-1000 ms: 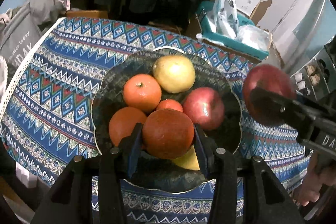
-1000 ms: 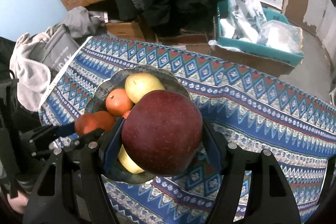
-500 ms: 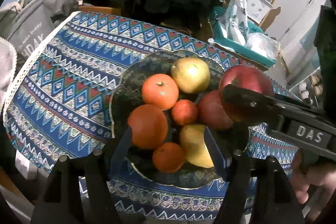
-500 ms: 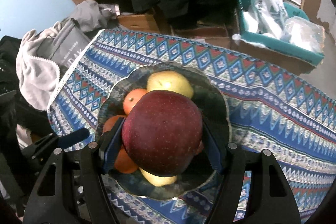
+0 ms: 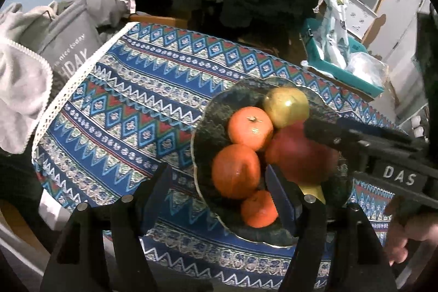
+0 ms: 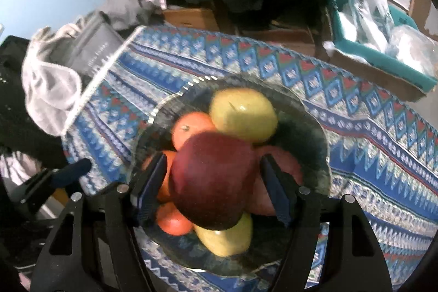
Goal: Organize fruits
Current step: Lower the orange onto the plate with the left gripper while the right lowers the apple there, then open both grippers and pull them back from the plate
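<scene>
Fingers of the left gripper (image 5: 219, 192) gape wide, holding nothing, at the bowl's seven o'clock. Right gripper (image 6: 213, 182) clasps a smooth red apple (image 6: 213, 179) over the scalloped dark glass bowl (image 6: 314, 147) of oranges (image 5: 250, 127) and a yellow apple (image 6: 243, 114). Zigzag-woven tablecloth (image 5: 137, 106) beneath; grey bag (image 5: 68, 45) at ten o'clock.

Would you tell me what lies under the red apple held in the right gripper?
Under the red apple in the right gripper sits the glass bowl, with oranges, a yellow fruit and another red apple showing. The bowl's middle is covered.
</scene>
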`<state>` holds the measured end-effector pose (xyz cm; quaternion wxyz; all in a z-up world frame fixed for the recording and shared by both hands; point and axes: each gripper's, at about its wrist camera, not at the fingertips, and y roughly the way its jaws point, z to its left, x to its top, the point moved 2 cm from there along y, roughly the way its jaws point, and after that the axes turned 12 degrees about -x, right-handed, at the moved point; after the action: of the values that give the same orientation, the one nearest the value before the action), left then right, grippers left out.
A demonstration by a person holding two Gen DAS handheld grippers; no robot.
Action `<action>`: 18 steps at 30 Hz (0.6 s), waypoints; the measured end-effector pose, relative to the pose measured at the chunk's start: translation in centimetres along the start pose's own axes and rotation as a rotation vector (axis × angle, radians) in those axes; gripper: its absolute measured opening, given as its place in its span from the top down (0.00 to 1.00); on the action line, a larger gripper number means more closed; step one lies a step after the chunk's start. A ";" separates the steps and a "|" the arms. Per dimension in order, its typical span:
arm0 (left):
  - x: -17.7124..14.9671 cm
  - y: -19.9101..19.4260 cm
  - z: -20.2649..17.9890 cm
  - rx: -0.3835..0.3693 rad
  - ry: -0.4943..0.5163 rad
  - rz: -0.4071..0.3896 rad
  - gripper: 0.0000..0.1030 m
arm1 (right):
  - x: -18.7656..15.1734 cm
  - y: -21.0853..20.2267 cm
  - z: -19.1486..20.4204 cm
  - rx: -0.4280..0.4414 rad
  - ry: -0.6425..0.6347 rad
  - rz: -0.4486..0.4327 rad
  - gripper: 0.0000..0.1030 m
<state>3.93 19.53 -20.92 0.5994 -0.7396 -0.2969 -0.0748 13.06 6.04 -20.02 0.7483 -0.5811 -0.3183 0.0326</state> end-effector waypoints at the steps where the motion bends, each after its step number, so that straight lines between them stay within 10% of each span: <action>1: 0.0 -0.1 0.1 0.002 -0.004 -0.001 0.30 | 0.3 -0.2 0.2 -0.027 -0.013 -0.006 0.30; 18: 1.6 -4.3 -1.4 -0.036 0.015 -0.109 0.30 | 0.8 -5.9 -1.0 -0.141 -0.007 -0.119 0.30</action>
<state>3.31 19.27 -16.21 0.5833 -0.7323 -0.3310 -0.1183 12.37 3.64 -14.54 0.7050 -0.6122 -0.3564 -0.0324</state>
